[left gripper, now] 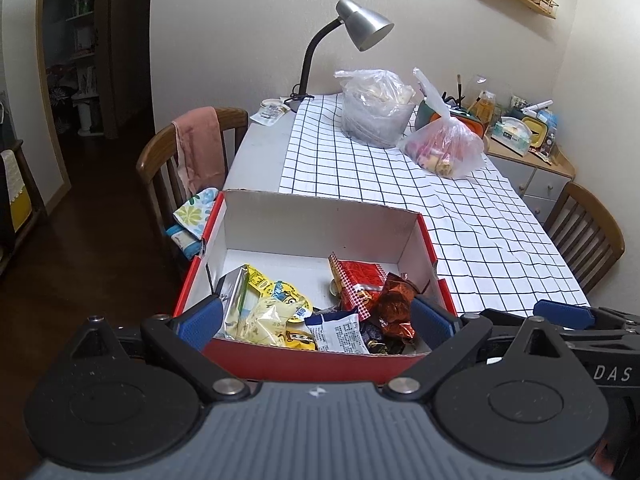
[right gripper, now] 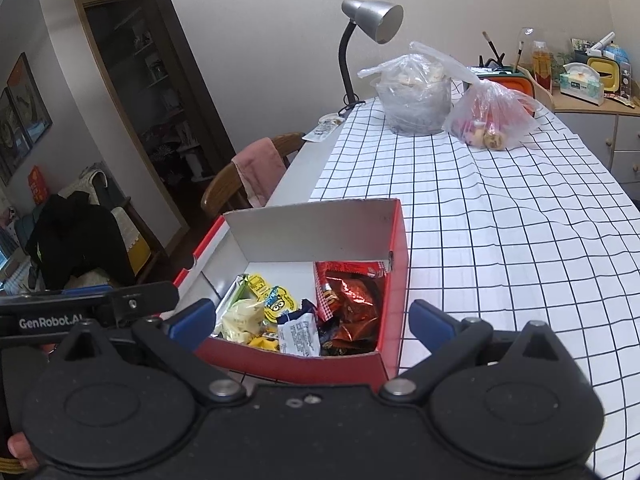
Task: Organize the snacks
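Note:
A red cardboard box (left gripper: 316, 360) with a white inside sits at the near left of the table; it also shows in the right wrist view (right gripper: 396, 248). It holds several snack packets: a red packet (left gripper: 360, 280), a yellow packet (left gripper: 264, 316), a white and blue packet (left gripper: 340, 330), and a red foil packet (right gripper: 348, 300). My left gripper (left gripper: 316, 320) is open and empty, just before the box's near wall. My right gripper (right gripper: 312, 320) is open and empty, at the box's near right corner.
A checked cloth (left gripper: 440, 208) covers the table. Two plastic bags (left gripper: 376, 108) (left gripper: 444, 144) and a desk lamp (left gripper: 352, 28) stand at the far end. Wooden chairs (left gripper: 188, 148) (left gripper: 584, 232) flank the table. A cluttered cabinet (left gripper: 532, 140) is at the back right.

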